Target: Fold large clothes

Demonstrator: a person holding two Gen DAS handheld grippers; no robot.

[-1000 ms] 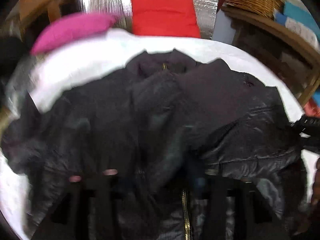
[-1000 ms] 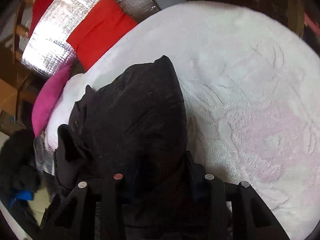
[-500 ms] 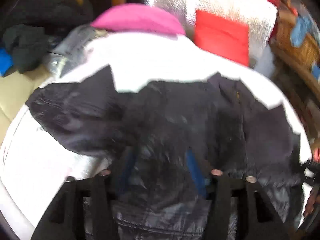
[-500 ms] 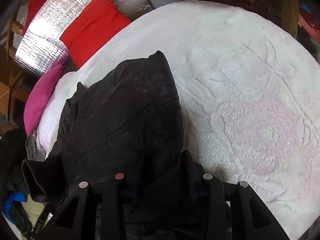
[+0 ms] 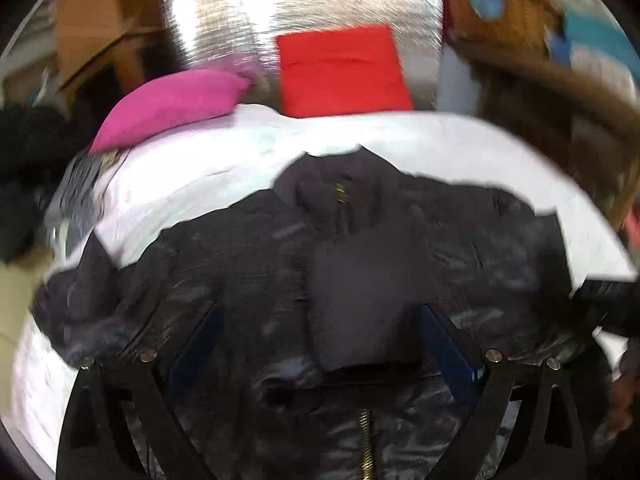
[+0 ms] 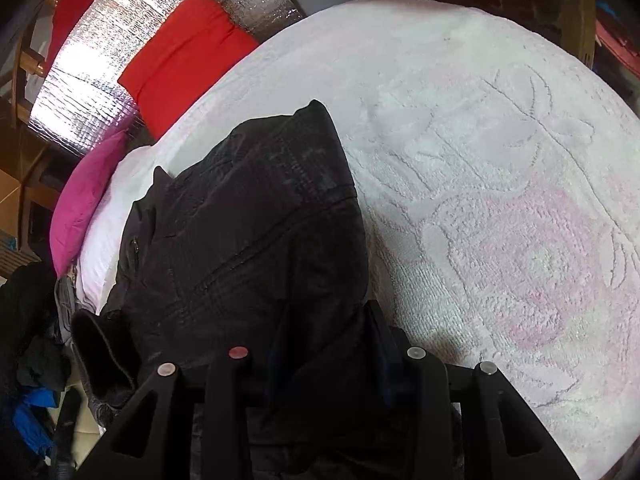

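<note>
A large black zip jacket (image 5: 360,264) lies spread on a white blanket (image 5: 440,140), collar at the far side. One sleeve (image 5: 360,300) lies folded across its front. My left gripper (image 5: 316,332) is open just above the jacket's lower front, its fingers wide apart and holding nothing. In the right wrist view the jacket (image 6: 248,240) lies at the left of the blanket (image 6: 500,200). My right gripper (image 6: 328,336) is shut on the jacket's edge, with black cloth bunched between its fingers.
A pink pillow (image 5: 172,104) and a red cushion (image 5: 344,68) lie at the far end against a silver foil panel (image 5: 300,12). Dark clothes (image 6: 24,340) are piled at the left. A wicker basket (image 5: 516,12) and wooden shelves stand at the right.
The left gripper has opened and let go of the sleeve, which now lies folded over the jacket's front. The left camera swung back to centre. The right gripper stays shut on the jacket.
</note>
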